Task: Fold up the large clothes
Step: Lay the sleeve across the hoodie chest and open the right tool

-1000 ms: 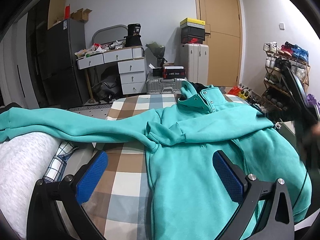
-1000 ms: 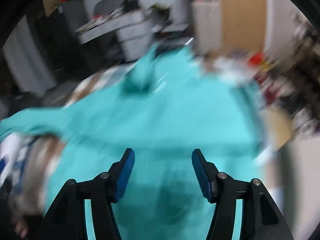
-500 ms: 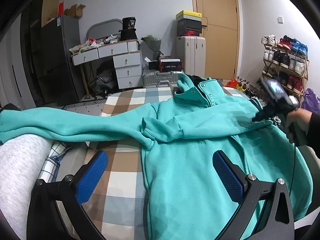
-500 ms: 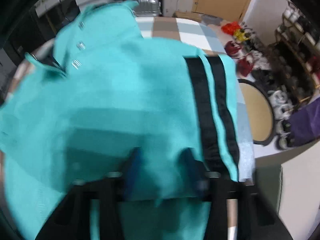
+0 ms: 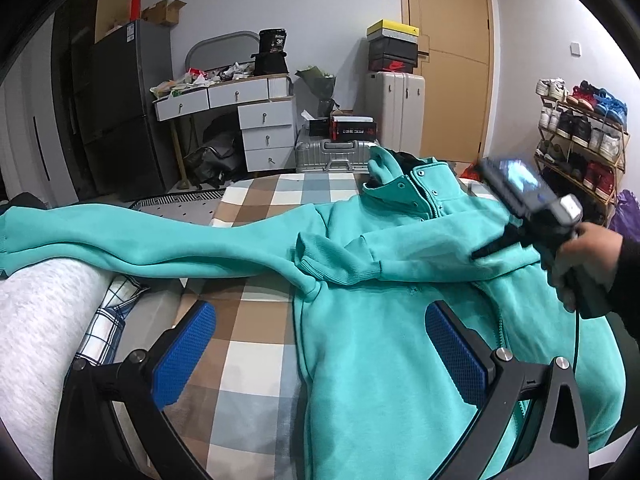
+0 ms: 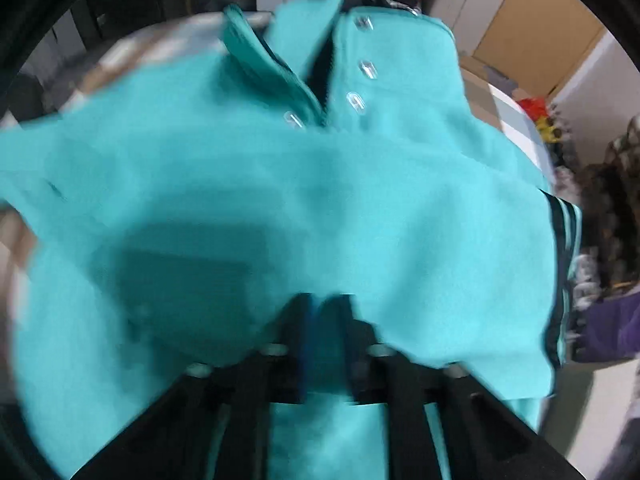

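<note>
A teal sweatshirt [image 5: 380, 340] lies face up on the checked bed cover [image 5: 248, 320], its snap collar [image 5: 416, 188] at the far end. One sleeve [image 5: 140, 240] stretches out to the left over a pillow. The other sleeve [image 5: 400, 252] is folded across the chest. My left gripper [image 5: 320, 312] hovers open above the garment's lower left edge, holding nothing. My right gripper [image 5: 486, 254], held by a hand [image 5: 584, 256], points steeply down at the right shoulder. Its jaws are closing, and in the blurred right wrist view the gripper [image 6: 326, 312] pinches teal fabric [image 6: 360, 200].
A grey pillow [image 5: 40, 320] lies at the bed's left. Beyond the bed stand white drawers [image 5: 264, 128], a silver suitcase [image 5: 332, 152] and a door. A shoe rack [image 5: 580, 132] lines the right wall, close to the bed's right edge.
The right gripper dropped onto the sweatshirt's right shoulder and its jaws went from wide open to nearly together on the fabric. The left gripper and the garment's layout stayed put.
</note>
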Demonstrator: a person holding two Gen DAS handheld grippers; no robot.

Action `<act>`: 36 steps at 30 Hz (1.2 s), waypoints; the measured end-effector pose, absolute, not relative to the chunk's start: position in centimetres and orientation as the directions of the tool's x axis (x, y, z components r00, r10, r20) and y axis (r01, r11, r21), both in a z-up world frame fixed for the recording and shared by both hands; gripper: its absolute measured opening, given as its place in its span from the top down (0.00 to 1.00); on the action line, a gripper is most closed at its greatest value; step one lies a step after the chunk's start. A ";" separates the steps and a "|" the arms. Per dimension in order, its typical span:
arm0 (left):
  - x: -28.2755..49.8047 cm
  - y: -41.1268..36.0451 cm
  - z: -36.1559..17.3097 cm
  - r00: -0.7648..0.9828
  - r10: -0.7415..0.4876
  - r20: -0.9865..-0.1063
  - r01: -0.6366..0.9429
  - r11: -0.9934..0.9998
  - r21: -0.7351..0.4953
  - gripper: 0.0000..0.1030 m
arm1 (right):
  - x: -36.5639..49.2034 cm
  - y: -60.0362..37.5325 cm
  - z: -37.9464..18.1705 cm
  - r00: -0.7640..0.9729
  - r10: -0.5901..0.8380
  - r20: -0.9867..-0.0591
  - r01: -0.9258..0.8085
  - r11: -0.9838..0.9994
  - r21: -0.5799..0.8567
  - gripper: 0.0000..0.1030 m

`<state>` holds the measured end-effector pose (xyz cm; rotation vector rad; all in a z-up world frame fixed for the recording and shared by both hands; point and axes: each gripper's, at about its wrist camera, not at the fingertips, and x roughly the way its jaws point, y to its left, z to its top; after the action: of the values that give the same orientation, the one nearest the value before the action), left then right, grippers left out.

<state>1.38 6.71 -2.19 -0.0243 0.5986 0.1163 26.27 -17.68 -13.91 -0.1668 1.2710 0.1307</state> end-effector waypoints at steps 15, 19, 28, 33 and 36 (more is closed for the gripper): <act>1.0 8.0 -1.6 0.829 0.070 -0.555 -0.118 0.992 -0.052 0.01 | 27.8 -17.2 -12.9 0.402 0.006 -0.916 -0.220 0.971 -0.090 0.79; 1.2 7.9 -1.5 0.831 0.050 -0.554 -0.107 0.992 -0.071 0.01 | 30.7 -26.1 -11.8 0.410 -0.157 -0.898 0.012 0.986 -0.167 0.71; 2.0 6.9 -2.2 0.822 0.061 -0.567 -0.090 0.996 -0.024 0.01 | 32.5 -34.5 -17.5 0.288 -0.103 -0.952 0.063 0.994 -0.088 0.73; 1.6 8.3 -1.9 0.822 0.074 -0.565 -0.128 0.990 -0.057 0.01 | 32.9 -30.4 -15.5 0.329 0.005 -0.944 0.006 1.000 0.007 0.96; 1.0 9.5 -1.4 0.829 0.088 -0.552 -0.164 0.982 -0.090 0.01 | 32.1 -22.7 -13.1 0.369 0.146 -0.918 -0.222 0.973 0.066 0.84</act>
<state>1.00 9.54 -1.44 -0.1362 0.5782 0.1344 32.08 -22.67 -13.08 -0.0732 1.1699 0.2365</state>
